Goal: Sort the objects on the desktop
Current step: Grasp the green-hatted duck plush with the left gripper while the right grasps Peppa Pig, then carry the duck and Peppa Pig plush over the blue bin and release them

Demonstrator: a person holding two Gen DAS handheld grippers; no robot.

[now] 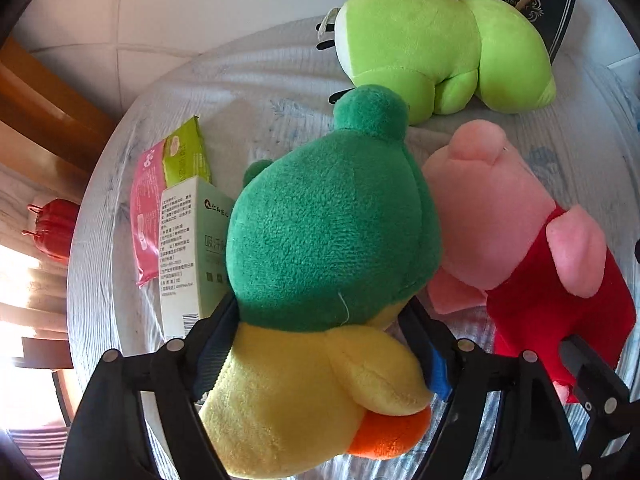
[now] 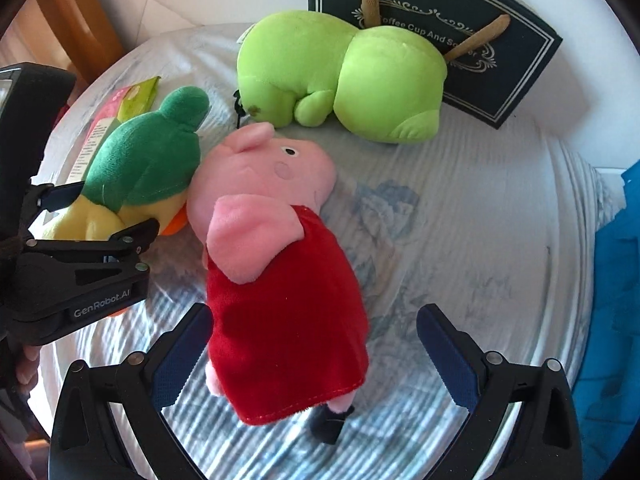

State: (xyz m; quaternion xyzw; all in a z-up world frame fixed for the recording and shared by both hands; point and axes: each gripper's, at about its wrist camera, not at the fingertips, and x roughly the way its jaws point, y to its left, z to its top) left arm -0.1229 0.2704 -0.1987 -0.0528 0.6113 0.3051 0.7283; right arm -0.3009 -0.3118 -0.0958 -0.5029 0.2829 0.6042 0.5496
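Right claw (image 2: 316,336) – released, jaws spread wide, pointing steeply down at the worktop (image 2: 460,240). Between the jaws, the red dress of the pig plush (image 2: 276,248), lying flat on the cloth. Not centred, though: dress hem close against the left-hand pad, right-hand pad well clear, with bare cloth in the gap. Long axis of the pig running away from the claw, feet nearest, head farthest and tipped toward the left. So a closing across the body's short width, judged workable, but better after a small shift to the left so both pads meet the dress together.

Left claw (image 1: 324,332) – also released, no squeeze to be seen on the duck plush (image 1: 320,240) that sits between its jaws. Yellow body nearest the camera, green hat farther out; long axis again running along the line of the fingers. In the right wrist view, duck resting on the worktop, touching the pig's head at its side.

Farther out: lime-green plush (image 2: 340,80) beyond both, just beside the pig's ear, leaning against a dark printed box (image 2: 500,64) at the far edge. To the left of the duck, a pale carton (image 1: 188,264) and pink and green packets (image 1: 160,200), partly tucked behind the hat.

Pig nearer the right hand, duck nearer the left – no crossing of arms needed for either.
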